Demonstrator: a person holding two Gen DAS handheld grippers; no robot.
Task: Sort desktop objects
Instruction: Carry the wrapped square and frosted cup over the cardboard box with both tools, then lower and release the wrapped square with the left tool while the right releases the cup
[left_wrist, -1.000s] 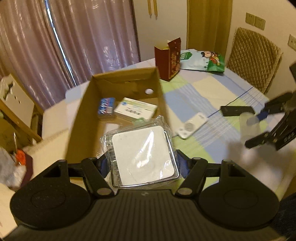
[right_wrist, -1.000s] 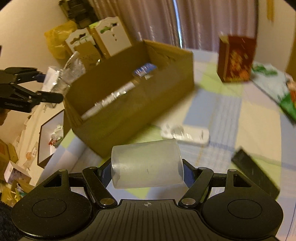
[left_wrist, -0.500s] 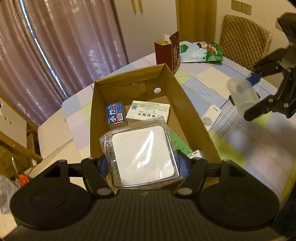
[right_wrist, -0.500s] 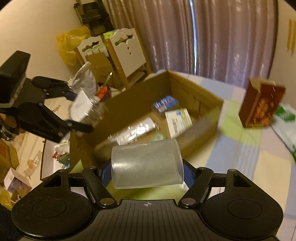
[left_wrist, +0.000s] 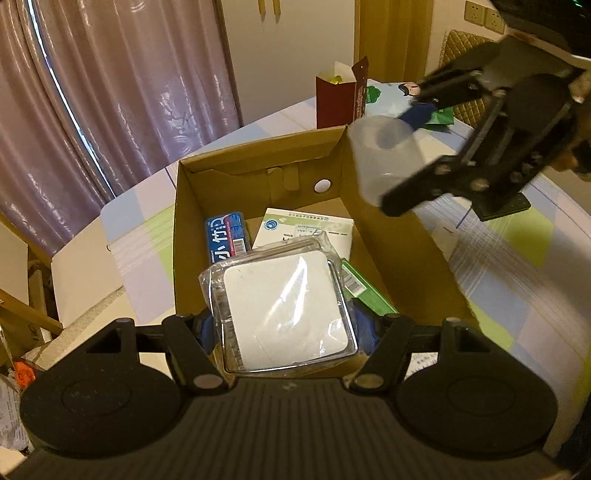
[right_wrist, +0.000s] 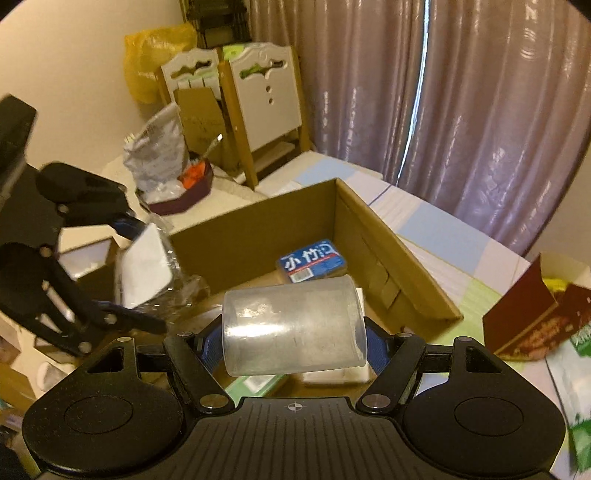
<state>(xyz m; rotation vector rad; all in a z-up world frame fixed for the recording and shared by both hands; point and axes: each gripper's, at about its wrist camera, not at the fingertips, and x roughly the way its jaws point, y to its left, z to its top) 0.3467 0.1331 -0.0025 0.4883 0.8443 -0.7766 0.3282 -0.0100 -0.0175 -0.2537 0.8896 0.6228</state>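
Observation:
My left gripper (left_wrist: 286, 325) is shut on a white square item in a clear plastic wrapper (left_wrist: 284, 314) and holds it over the near end of an open cardboard box (left_wrist: 258, 166). My right gripper (right_wrist: 293, 332) is shut on a frosted plastic cup (right_wrist: 293, 325) lying sideways between its fingers, above the box's right wall; the cup also shows in the left wrist view (left_wrist: 384, 158). Inside the box lie a blue packet (left_wrist: 225, 236), a white medicine box (left_wrist: 306, 229) and a green box (left_wrist: 365, 291). The left gripper (right_wrist: 122, 266) with its wrapped item (right_wrist: 146, 269) shows in the right wrist view.
The box stands on a table with a checked cloth (left_wrist: 517, 258). A dark red carton (left_wrist: 340, 96) and a green-and-white snack bag (left_wrist: 388, 92) lie beyond the box. A padded chair (left_wrist: 465, 44) stands at the far right. Curtains (left_wrist: 129, 92) hang behind.
Both grippers have moved toward the box with their loads. The right gripper with the cup rose from the table to above the box's right wall. The left gripper came over the box's near end.

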